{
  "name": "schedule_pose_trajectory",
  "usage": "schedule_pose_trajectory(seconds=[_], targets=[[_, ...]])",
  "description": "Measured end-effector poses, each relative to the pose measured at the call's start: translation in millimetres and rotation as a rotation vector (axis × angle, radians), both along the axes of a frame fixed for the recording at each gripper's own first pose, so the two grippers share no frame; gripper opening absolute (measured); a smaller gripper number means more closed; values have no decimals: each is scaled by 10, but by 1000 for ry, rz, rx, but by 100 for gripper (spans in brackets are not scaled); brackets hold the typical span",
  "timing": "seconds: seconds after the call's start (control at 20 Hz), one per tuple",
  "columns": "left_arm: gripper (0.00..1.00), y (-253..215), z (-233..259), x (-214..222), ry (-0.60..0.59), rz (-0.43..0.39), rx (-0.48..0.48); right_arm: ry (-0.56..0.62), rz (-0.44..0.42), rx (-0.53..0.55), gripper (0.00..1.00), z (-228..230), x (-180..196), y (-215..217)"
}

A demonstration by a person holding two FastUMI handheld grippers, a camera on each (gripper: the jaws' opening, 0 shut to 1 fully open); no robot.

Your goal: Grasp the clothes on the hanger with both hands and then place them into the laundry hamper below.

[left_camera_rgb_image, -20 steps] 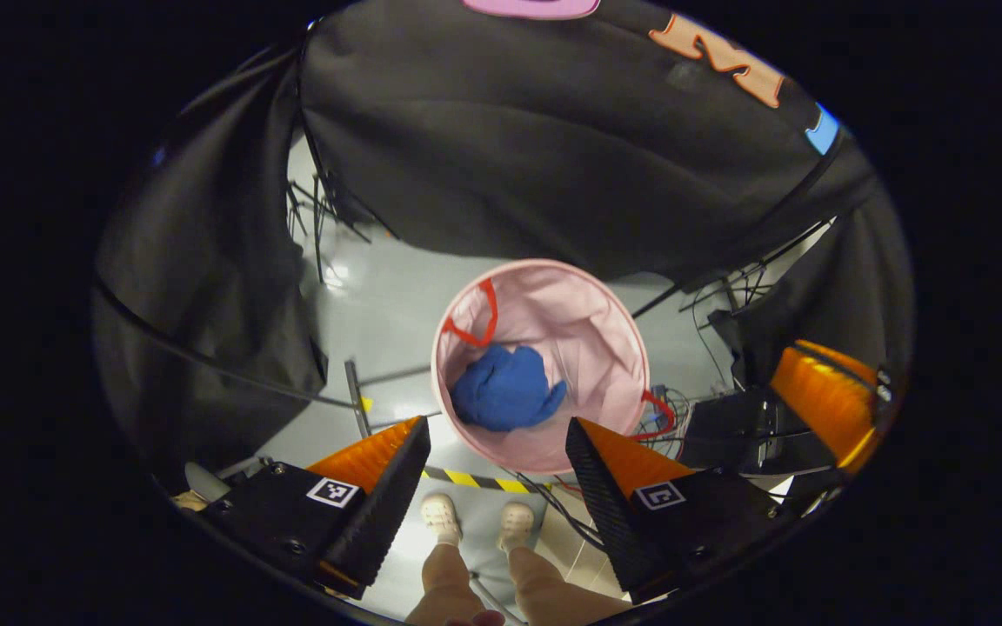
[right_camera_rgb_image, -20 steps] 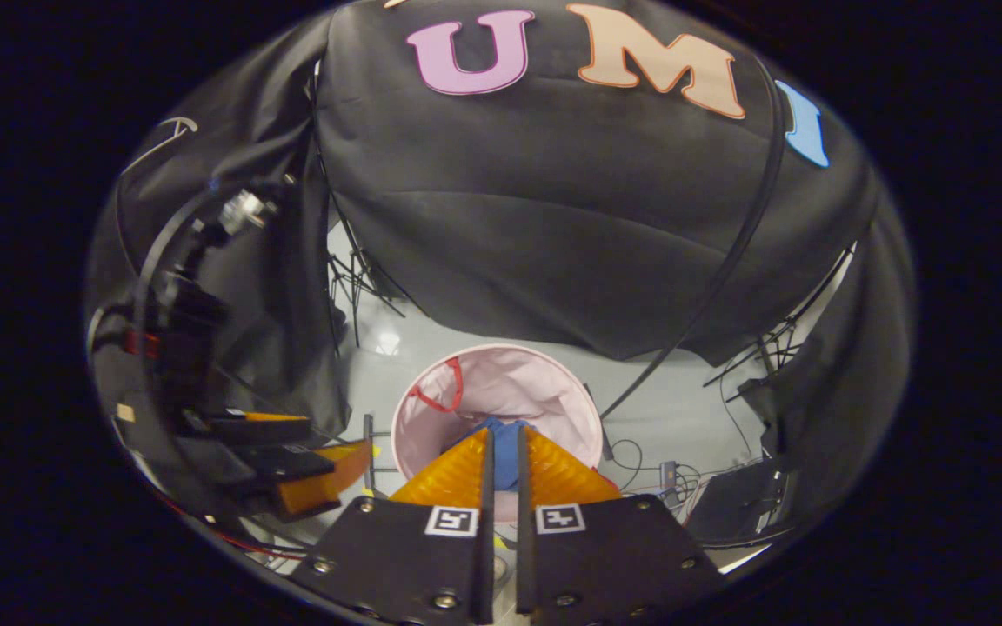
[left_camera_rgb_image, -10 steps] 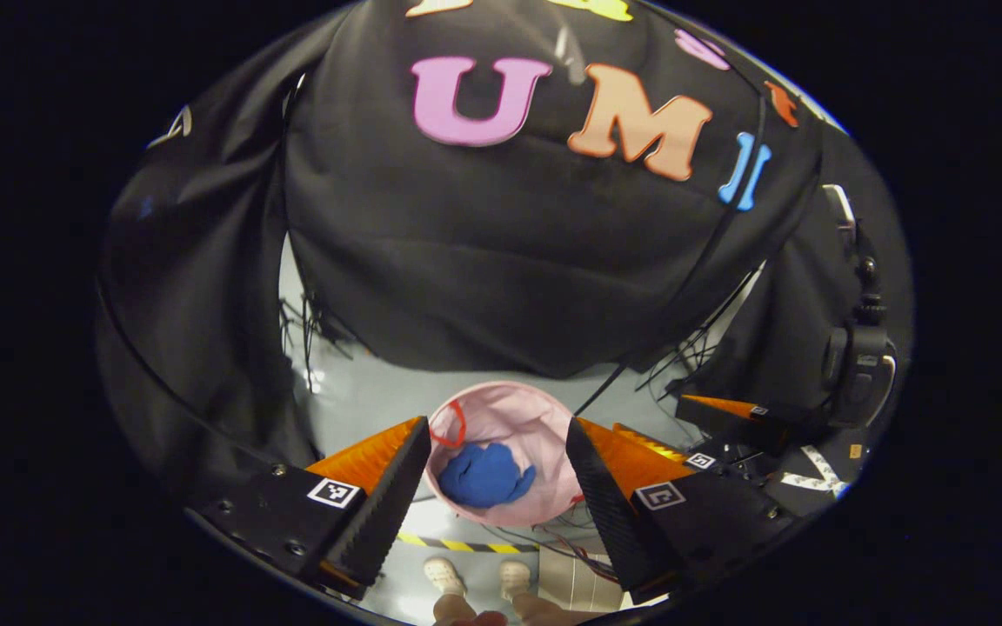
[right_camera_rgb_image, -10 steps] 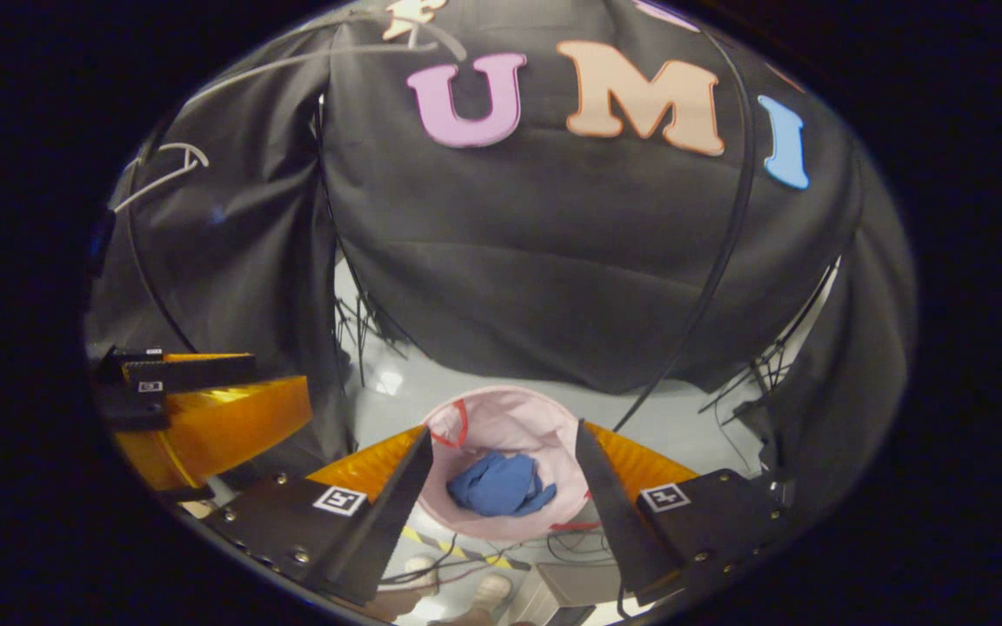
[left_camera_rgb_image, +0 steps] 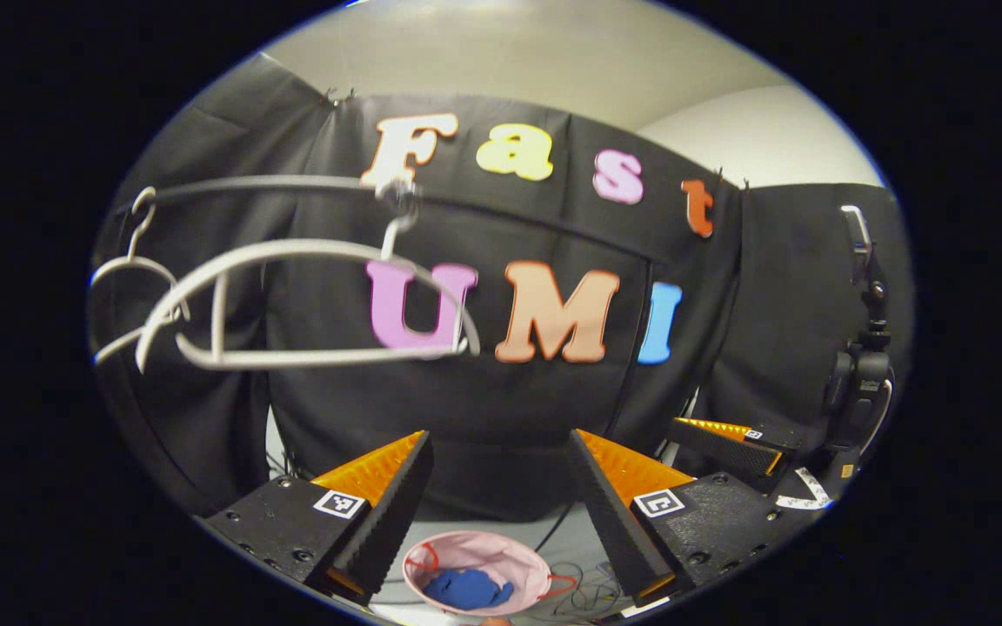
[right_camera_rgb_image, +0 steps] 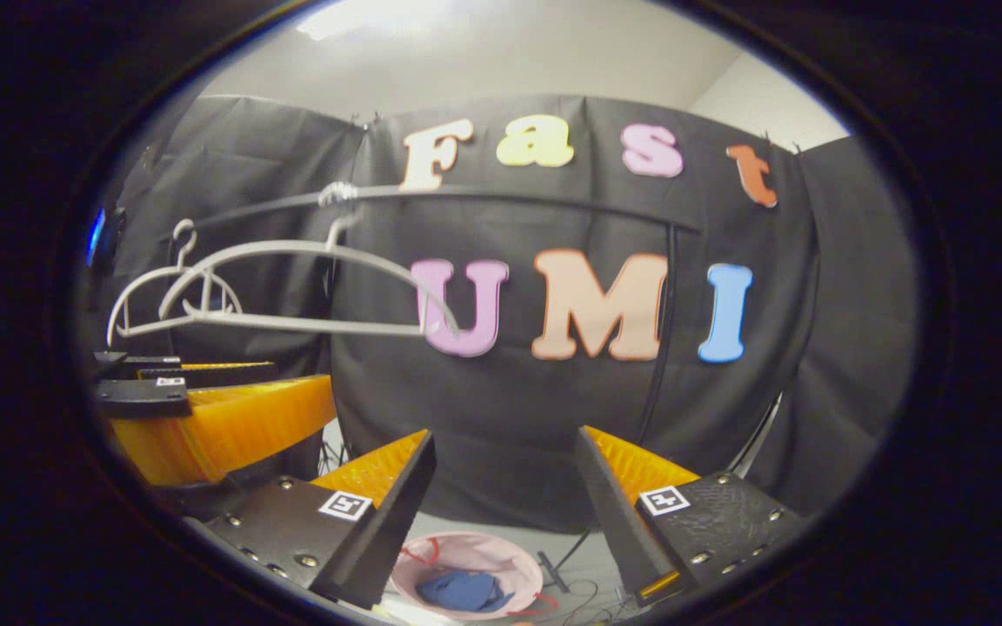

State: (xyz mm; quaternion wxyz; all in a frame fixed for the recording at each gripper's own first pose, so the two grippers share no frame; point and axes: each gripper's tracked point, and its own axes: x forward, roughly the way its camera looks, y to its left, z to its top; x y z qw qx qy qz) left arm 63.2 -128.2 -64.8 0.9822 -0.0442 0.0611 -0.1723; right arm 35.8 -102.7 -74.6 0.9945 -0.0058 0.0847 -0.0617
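Observation:
The blue clothes (left_camera_rgb_image: 464,590) lie bunched inside the pink hamper (left_camera_rgb_image: 490,551) on the floor, low between my left gripper's (left_camera_rgb_image: 497,452) open fingers, which hold nothing. In the right gripper view the same blue clothes (right_camera_rgb_image: 461,591) rest in the hamper (right_camera_rgb_image: 477,551), below my right gripper (right_camera_rgb_image: 505,452), which is also open and holds nothing. A bare white hanger (left_camera_rgb_image: 292,304) hangs from the dark rail (left_camera_rgb_image: 249,184) at upper left. It appears as a bare hanger (right_camera_rgb_image: 292,287) in the right gripper view too. Both grippers are well above the hamper.
A second bare hanger (right_camera_rgb_image: 172,291) hangs further left on the rail. The other gripper (left_camera_rgb_image: 727,439) is close on the right of the left gripper view, and at the left (right_camera_rgb_image: 214,417) of the right gripper view. Cables lie on the floor (right_camera_rgb_image: 571,574) beside the hamper.
Both grippers have tilted and risen from looking down into the hamper to facing the rail and hangers. The right gripper went from shut to open. The clothes stayed in the hamper.

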Motion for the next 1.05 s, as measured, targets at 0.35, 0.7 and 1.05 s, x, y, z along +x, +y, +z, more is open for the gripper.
schedule_pose_trajectory(seconds=[0.35, 0.7, 1.05], targets=[[94, -6, -126, 143, -183, 32, 2, -242, 28, 12, 97, 1294, -244, 66], [94, -40, -256, 188, -221, 29, 28, -304, -9, 26, 95, 1549, -374, -248], [94, -517, -287, 230, -237, -2, 21, -306, -68, 2, 96, 1524, -578, -863]])
